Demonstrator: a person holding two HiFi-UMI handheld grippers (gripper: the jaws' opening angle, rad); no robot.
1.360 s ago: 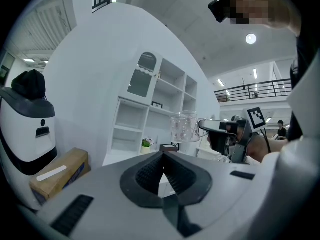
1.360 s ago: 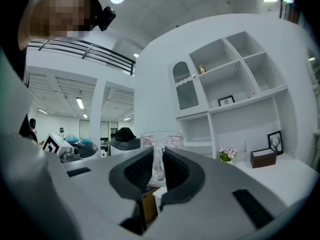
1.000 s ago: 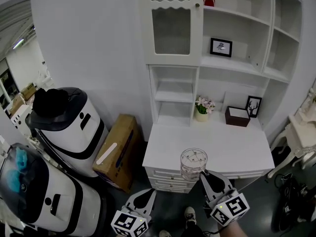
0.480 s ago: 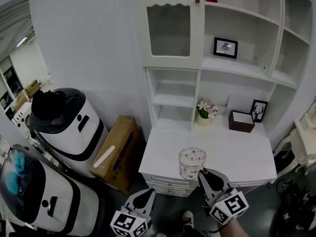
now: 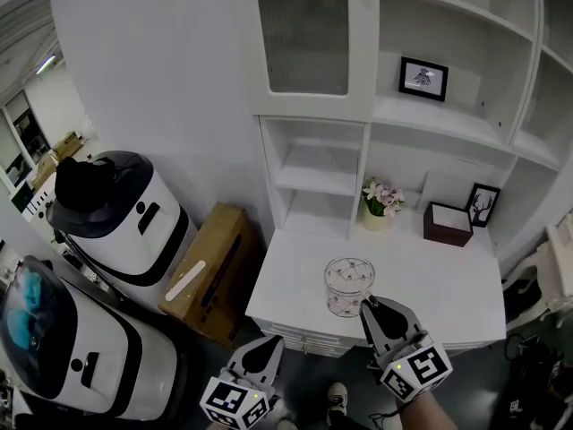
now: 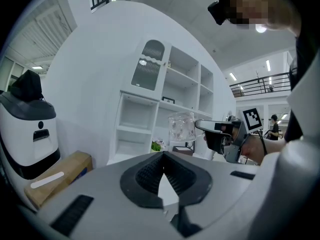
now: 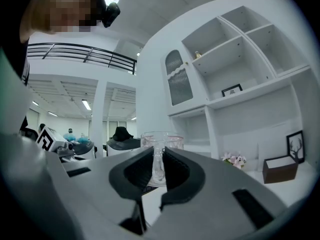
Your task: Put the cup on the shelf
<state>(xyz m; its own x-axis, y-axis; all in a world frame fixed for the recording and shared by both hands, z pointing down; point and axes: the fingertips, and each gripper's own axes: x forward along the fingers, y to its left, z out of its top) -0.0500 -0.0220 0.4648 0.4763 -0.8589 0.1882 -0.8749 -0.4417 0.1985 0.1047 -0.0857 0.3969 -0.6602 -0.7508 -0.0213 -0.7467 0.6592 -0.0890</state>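
One glass cup (image 5: 349,287), pinched in the right gripper (image 5: 374,310), hangs above the white desktop (image 5: 439,285) near its front edge, the empty left gripper (image 5: 266,355) pressed together, two framed pictures (image 5: 423,78) (image 5: 483,204) on the white shelves (image 5: 421,119).

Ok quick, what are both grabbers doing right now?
Left gripper: closed, holding nothing.
Right gripper: closed on the cup.
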